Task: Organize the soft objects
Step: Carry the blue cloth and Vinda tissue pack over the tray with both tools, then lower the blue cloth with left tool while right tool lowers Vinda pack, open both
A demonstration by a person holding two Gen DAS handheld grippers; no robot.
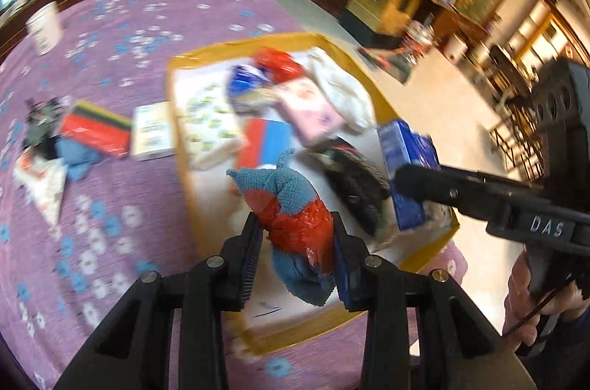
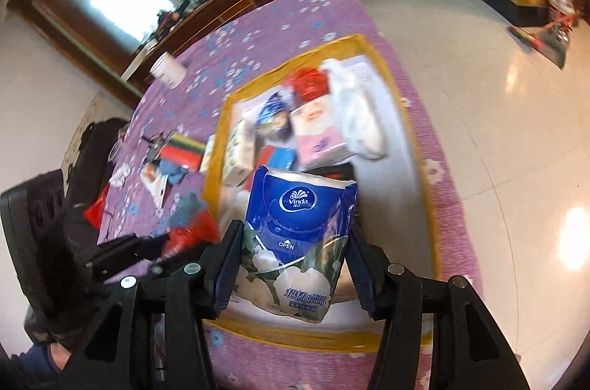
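Blue tissue pack (image 2: 298, 235) clamped between right hand-held gripper (image 2: 295, 274) fingers.

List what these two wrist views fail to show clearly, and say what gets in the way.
- Left wrist view: the lower end of the blue cloth bundle is hidden by the left gripper.
- Left wrist view: items in the yellow-rimmed box are smeared by motion blur.
- Right wrist view: the tissue pack, held in the right gripper, covers the box's near part.
- Both views: the white cup's label is too small.
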